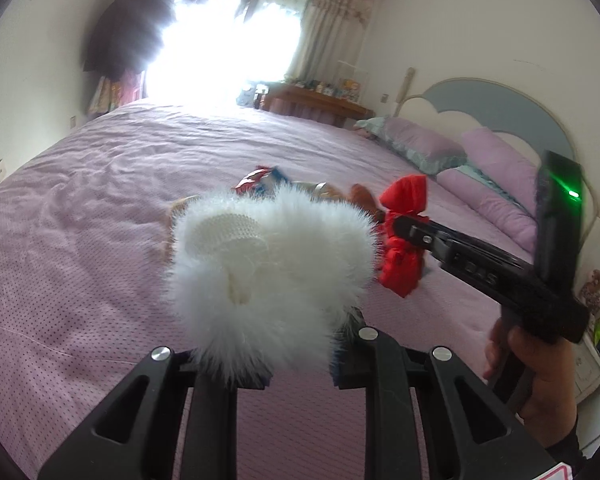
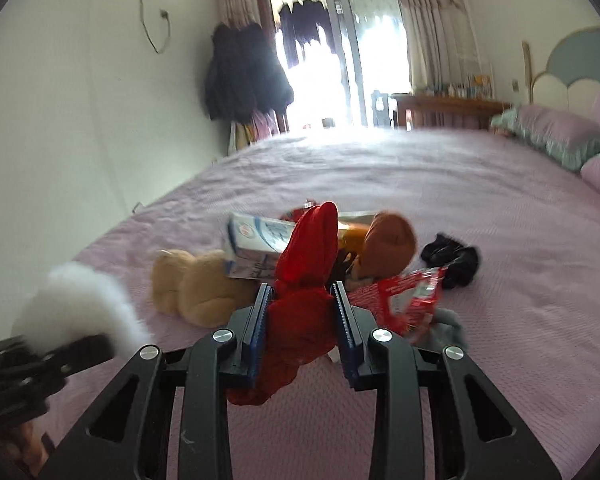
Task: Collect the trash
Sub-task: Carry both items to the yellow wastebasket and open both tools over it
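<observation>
Trash [image 2: 400,296] litters the bed [image 2: 500,240] among toys.
Left gripper [image 1: 296,364] grips white fluff [image 1: 272,264]; right gripper [image 2: 302,316] clamps red cloth [image 2: 300,312], sorting.

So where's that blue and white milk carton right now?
In the right wrist view the milk carton lies on the pink bed, left of centre in the pile, just behind the tan plush toy and partly hidden by the red garment.
</observation>
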`<state>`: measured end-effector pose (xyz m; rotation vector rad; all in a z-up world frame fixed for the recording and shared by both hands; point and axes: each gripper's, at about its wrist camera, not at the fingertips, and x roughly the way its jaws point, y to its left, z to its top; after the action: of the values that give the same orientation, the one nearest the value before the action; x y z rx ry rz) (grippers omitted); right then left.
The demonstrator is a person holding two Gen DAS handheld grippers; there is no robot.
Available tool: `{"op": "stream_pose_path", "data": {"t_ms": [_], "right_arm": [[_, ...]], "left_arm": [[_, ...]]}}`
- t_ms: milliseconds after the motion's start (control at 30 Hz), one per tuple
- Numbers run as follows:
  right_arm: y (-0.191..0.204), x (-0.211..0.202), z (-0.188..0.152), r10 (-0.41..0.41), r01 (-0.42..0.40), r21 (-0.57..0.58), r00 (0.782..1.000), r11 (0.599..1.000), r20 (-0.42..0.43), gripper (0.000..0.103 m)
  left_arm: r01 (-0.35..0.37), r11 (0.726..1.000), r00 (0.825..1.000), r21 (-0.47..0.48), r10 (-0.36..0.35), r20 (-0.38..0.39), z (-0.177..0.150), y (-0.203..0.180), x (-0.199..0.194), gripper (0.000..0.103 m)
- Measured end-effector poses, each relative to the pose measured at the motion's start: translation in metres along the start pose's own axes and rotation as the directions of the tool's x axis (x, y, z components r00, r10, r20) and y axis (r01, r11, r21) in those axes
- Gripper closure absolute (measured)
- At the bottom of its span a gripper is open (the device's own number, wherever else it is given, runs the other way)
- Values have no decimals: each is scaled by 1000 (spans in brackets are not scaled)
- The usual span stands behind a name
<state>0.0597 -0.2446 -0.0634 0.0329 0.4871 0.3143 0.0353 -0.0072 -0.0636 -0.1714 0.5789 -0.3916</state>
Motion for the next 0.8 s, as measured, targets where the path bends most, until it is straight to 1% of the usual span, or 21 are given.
{"op": "stream_pose_path", "data": {"t_ms": [67, 167, 233, 300, 400, 467, 500, 567, 667, 700, 733, 767, 800], "right_arm": [[-4, -34, -6, -19, 19, -6, 999, 1000, 34, 73], [-16, -72, -14, -73, 73, -13, 996, 997, 45, 73], [-27, -104, -29, -118, 117, 6, 992, 993, 51, 73], [-39, -131, -44, -167, 166, 21, 985, 986, 49, 73], [-59, -171, -68, -253, 251, 49, 967, 967, 38, 73], [-74, -201, -87, -322, 320, 71, 946, 945, 24, 73], [-78, -211, -96, -350, 347, 82, 937, 934, 20, 73], [-88, -233, -114, -402, 399, 109, 916, 910, 3, 73], [-111, -266, -144, -479, 479, 158, 877, 864, -41, 73], [-118, -277, -157, -506, 509, 176, 860, 843, -64, 73], [-125, -286, -169, -531, 536, 194, 843, 822, -83, 73], [-132, -295, -179, -552, 560, 215, 827, 800, -103, 73], [-142, -305, -193, -571, 584, 246, 810, 773, -130, 73]], "left_arm": [[35, 999, 999, 19, -35, -1, -1, -15, -4, 82], [99, 994, 995, 52, -98, -21, -9, -43, -8, 82], [155, 984, 987, 84, -151, -46, -15, -70, -9, 82], [190, 975, 981, 113, -184, -64, -22, -91, -8, 82], [266, 951, 961, 156, -251, -113, -37, -130, -2, 82], [322, 929, 942, 180, -296, -158, -49, -159, 5, 82], [353, 914, 930, 198, -318, -185, -57, -177, 9, 82], [396, 892, 909, 220, -348, -228, -71, -203, 15, 82], [464, 851, 871, 246, -387, -304, -96, -244, 29, 82], [493, 833, 850, 249, -402, -340, -109, -261, 36, 82], [510, 823, 837, 250, -408, -366, -117, -272, 42, 82], [529, 811, 819, 247, -413, -399, -128, -282, 49, 82], [552, 798, 796, 242, -419, -436, -140, -293, 56, 82]]}}
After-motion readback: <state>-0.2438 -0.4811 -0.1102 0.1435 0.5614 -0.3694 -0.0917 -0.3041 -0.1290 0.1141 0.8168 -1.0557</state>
